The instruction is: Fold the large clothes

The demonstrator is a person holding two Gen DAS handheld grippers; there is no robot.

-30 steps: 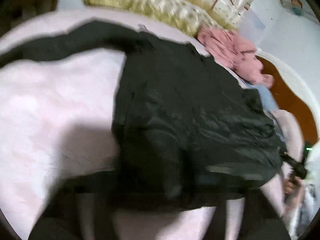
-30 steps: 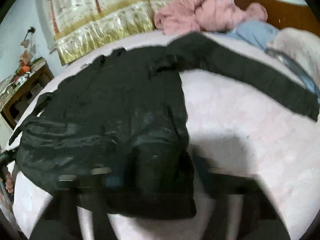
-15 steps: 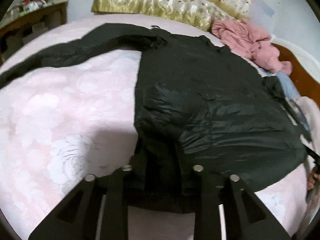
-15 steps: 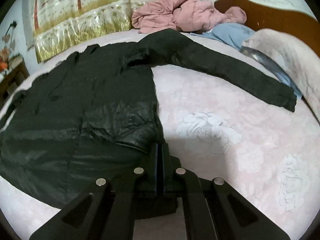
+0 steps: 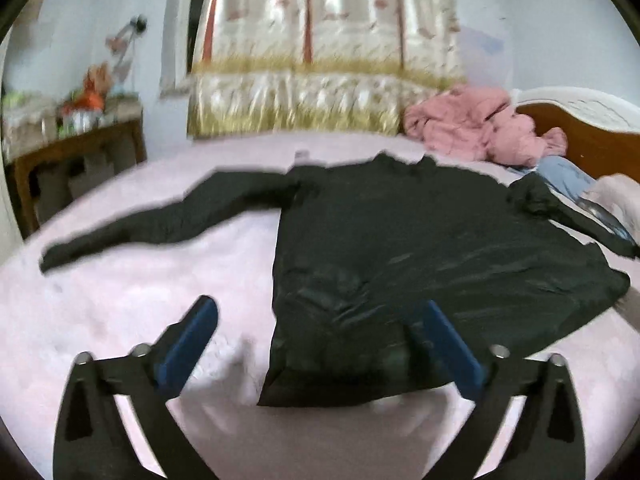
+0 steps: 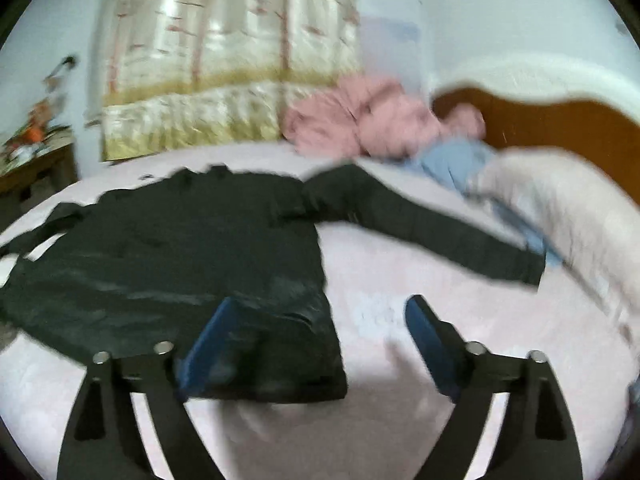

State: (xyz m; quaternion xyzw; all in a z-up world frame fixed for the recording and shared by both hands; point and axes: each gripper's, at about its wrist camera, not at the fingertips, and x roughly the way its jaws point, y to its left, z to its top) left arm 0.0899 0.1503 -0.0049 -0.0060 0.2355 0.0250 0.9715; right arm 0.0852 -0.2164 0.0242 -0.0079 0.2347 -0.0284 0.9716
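Black jacket [image 5: 420, 248] flat on bed [image 5: 140, 288]

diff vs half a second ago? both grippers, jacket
Both let go. The left gripper and right gripper were pinched on the bottom hem of the black jacket; now their jaws are opening, nothing pressed between the pads, and both have pulled back and tipped up, so more wall and curtain show. The jacket stays flat on the pink bedspread, sleeves spread. The pink garment by the headboard is unmoved.
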